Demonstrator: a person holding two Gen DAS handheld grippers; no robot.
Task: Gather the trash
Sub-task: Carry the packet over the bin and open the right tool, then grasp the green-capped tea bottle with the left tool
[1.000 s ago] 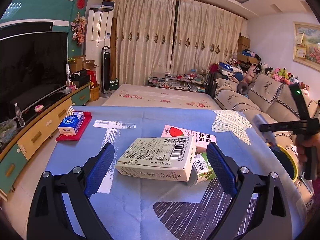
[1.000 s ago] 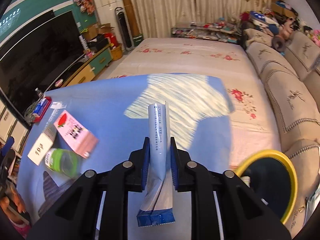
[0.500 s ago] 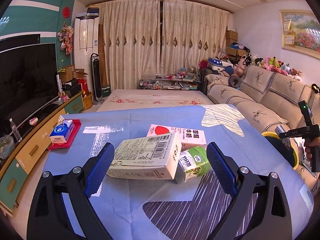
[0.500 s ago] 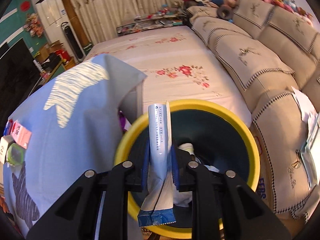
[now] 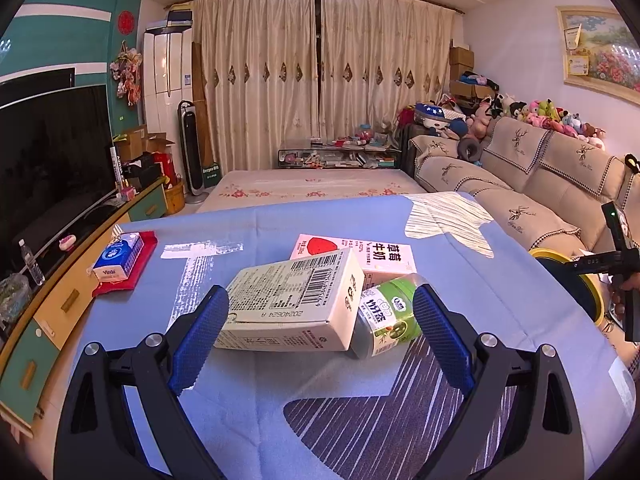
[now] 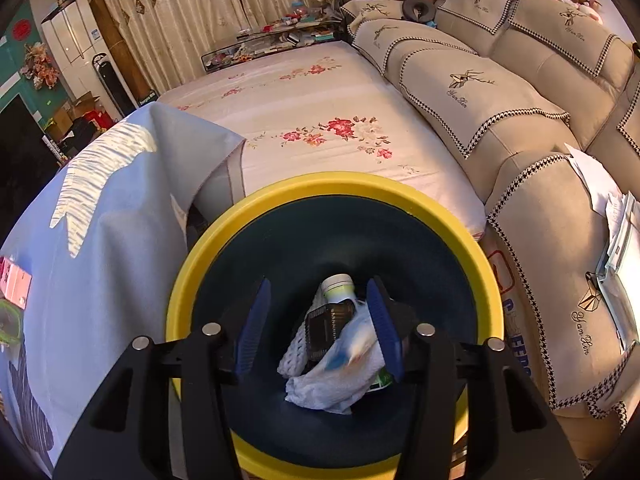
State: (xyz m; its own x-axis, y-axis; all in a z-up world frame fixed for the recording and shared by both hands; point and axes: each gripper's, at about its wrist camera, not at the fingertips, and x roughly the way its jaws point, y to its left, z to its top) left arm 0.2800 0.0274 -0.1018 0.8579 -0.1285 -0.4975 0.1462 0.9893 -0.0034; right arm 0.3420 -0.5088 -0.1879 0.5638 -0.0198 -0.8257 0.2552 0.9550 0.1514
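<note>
Right tongs agape, empty, over yellow-rimmed bin; left tongs wide, straddling beige carton, untouched.

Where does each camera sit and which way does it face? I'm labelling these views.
Left wrist: on the left gripper, looking level across the blue table at the beige carton; open jaws show.
Right wrist: on the right gripper, looking down into the yellow-rimmed bin; open jaws show.
Shared: table, bin, pink carton.
</note>
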